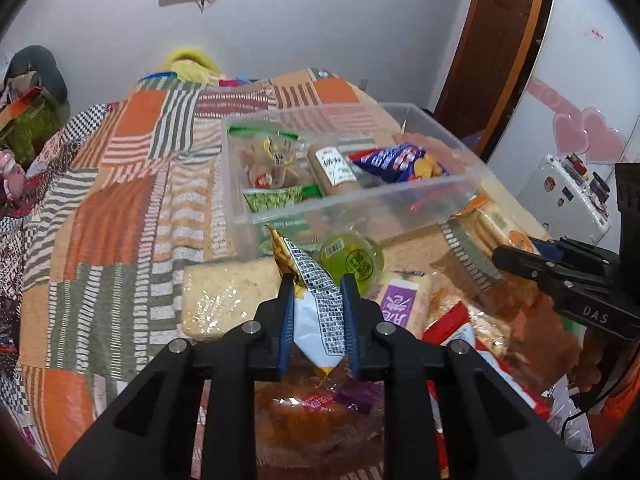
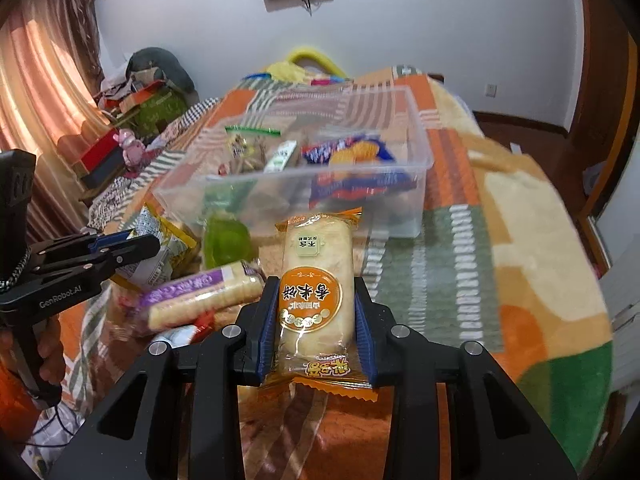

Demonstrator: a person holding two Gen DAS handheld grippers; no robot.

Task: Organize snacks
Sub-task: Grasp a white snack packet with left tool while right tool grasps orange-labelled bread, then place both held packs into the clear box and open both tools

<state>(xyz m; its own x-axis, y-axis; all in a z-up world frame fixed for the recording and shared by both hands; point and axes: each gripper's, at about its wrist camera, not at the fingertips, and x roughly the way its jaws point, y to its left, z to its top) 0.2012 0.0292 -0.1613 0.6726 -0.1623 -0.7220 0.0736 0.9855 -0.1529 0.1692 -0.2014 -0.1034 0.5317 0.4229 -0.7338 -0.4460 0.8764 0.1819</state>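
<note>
Both grippers, left (image 1: 316, 304) and right (image 2: 316, 312), clamp packets; my clear bin (image 1: 360, 204) holds several snacks, others lie near.

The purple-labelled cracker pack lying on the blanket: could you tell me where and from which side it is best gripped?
Grip the purple cracker pack mid-length across its narrow width, coming from above. It lies flat as a long, firm stack, so the gripper should span it there. The green jelly cup and other packets crowd its ends.
</note>
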